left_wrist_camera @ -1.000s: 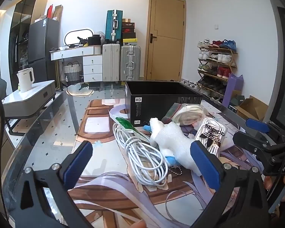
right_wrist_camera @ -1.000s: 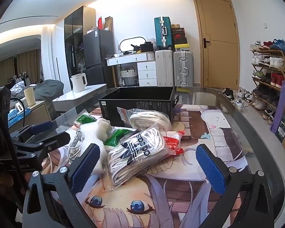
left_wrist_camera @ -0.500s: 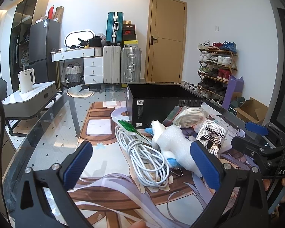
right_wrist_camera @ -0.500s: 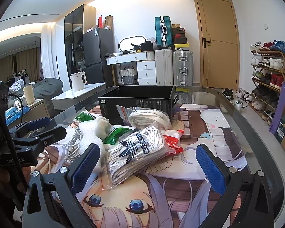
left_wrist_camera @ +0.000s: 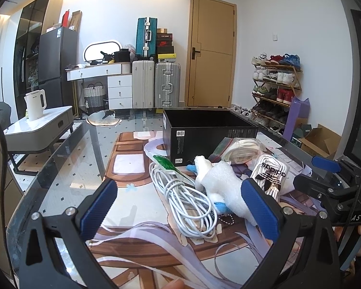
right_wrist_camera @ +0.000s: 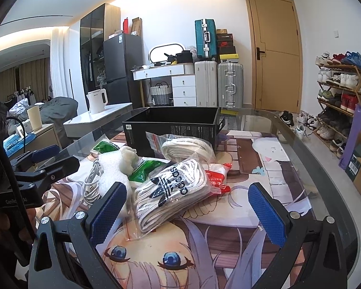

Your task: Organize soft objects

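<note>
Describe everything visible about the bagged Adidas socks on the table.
The clear plastic bag of white socks with black Adidas logo lies flat and tilted on the printed anime table mat. The socks look folded and ribbed, with dark stripes. The bag overlaps a red-and-white packet and a green packet. Neither gripper touches it.

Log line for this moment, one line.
left gripper open, empty | right gripper open, empty | adidas socks bag on mat | black box empty
</note>
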The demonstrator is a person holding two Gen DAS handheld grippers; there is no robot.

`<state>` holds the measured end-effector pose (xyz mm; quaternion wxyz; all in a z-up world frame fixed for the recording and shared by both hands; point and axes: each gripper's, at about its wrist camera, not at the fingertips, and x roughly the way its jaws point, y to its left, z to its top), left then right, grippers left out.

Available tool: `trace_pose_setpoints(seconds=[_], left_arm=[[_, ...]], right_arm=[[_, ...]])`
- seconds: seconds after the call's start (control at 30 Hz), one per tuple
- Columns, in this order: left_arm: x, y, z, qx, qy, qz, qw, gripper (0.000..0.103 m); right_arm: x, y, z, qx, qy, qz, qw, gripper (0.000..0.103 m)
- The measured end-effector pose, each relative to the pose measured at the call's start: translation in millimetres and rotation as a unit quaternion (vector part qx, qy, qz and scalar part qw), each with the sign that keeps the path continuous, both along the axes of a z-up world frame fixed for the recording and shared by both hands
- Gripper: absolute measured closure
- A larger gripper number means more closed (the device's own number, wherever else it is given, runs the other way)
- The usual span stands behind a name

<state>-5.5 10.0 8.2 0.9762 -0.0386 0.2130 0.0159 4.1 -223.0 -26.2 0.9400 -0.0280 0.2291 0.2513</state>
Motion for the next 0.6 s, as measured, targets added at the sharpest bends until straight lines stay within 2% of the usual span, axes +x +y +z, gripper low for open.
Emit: trace_pose_setpoints(seconds=[0.6], left_arm=[[2.4, 5.1, 0.9, -0.008, 0.003, 0.004, 1.0, 0.0]], right_arm=[[0.7, 0.0, -1.4, -0.003, 0.008, -0.002, 1.0, 0.0]])
